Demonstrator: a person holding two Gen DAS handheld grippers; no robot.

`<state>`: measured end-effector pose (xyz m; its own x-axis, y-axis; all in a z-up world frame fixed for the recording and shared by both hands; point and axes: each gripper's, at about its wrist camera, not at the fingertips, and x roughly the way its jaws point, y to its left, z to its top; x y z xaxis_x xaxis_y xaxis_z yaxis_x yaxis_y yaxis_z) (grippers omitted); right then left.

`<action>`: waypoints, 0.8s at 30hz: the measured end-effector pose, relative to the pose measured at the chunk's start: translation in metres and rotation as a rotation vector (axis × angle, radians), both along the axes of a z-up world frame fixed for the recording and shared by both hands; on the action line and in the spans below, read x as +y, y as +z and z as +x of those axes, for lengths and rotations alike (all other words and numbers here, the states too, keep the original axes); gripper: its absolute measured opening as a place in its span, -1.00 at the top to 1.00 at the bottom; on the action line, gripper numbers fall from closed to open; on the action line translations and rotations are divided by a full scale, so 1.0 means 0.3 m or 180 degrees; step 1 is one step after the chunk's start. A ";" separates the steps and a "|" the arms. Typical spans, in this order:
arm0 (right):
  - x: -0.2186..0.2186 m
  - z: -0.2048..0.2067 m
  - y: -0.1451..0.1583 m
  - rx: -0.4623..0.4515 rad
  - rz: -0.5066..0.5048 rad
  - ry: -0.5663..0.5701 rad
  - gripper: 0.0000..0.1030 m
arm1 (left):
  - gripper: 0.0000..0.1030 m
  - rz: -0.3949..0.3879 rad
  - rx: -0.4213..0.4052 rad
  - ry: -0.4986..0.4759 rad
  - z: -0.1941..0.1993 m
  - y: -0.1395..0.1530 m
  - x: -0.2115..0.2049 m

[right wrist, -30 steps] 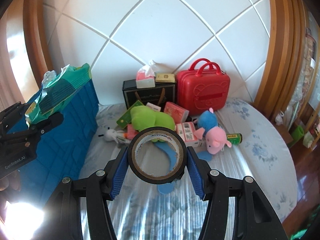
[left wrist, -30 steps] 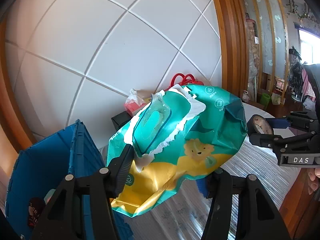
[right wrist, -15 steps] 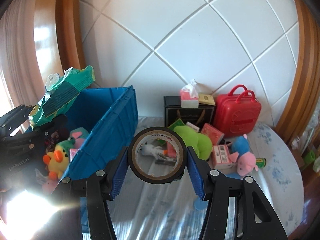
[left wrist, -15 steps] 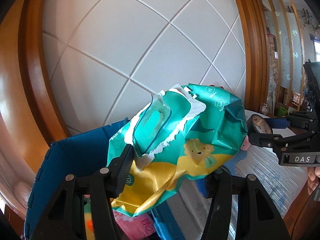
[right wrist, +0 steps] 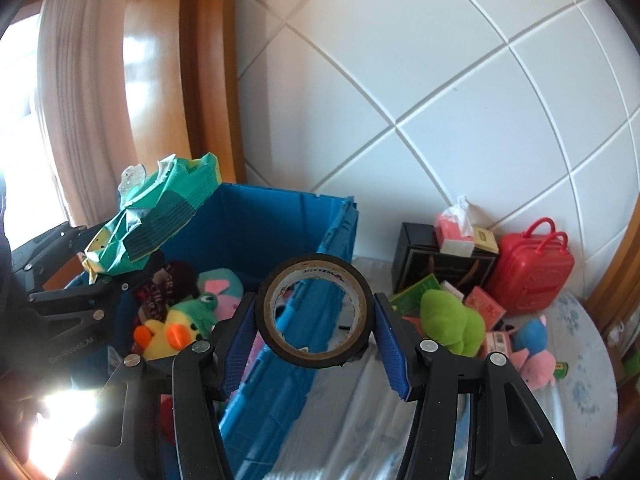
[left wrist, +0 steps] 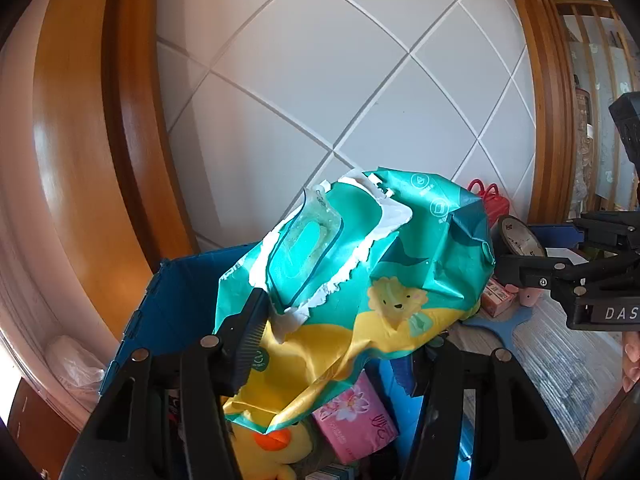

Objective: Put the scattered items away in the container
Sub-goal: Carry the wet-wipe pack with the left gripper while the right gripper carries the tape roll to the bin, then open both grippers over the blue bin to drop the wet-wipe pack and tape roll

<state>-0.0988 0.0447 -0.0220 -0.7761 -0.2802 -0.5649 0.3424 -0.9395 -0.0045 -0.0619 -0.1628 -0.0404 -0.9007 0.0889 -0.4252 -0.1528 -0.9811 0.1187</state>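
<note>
While the left gripper point(left wrist: 336, 344) clamps a crumpled green-and-yellow wet-wipes pack point(left wrist: 360, 276) between its jaws, the pack hangs above the open blue crate point(right wrist: 280, 232), over the toys already inside. Below it in the left wrist view lie a yellow duck plush point(left wrist: 260, 448) with an orange beak and a pink tissue packet point(left wrist: 356, 420). The pack's resealable flap faces up, torn white label edges around it, and a printed lion shows on its side.

The right gripper point(right wrist: 316, 332) has its jaws closed on a roll of brown tape point(right wrist: 316, 312), blue pads pressed against the roll's two sides, the roll standing upright with its hole facing the camera. It hovers over the crate's right rim, the one nearest the clutter on the bed.

Inside the crate the right wrist view shows the duck beside a green frog plush point(right wrist: 200, 308), a pink-and-teal plush point(right wrist: 224, 288) behind them and a dark printed item point(right wrist: 168, 288) toward the left wall.

The crate sits at the left side of the bed point(right wrist: 580, 380), which has a pale floral cover. Near the headboard edge stand a black gift box point(right wrist: 436, 268) with a tissue pack point(right wrist: 456, 232) on top and a red toy suitcase point(right wrist: 532, 276) touching its right side. In front lie a green plush point(right wrist: 452, 324), small red and green boxes, and a blue-and-pink pig plush point(right wrist: 532, 348).
</note>
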 end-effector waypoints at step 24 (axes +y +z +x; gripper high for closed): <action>-0.555 -0.012 -0.016 -0.0063 0.0067 0.0678 -0.08 | -0.06 0.0088 -0.0134 0.0604 0.045 -0.074 -0.510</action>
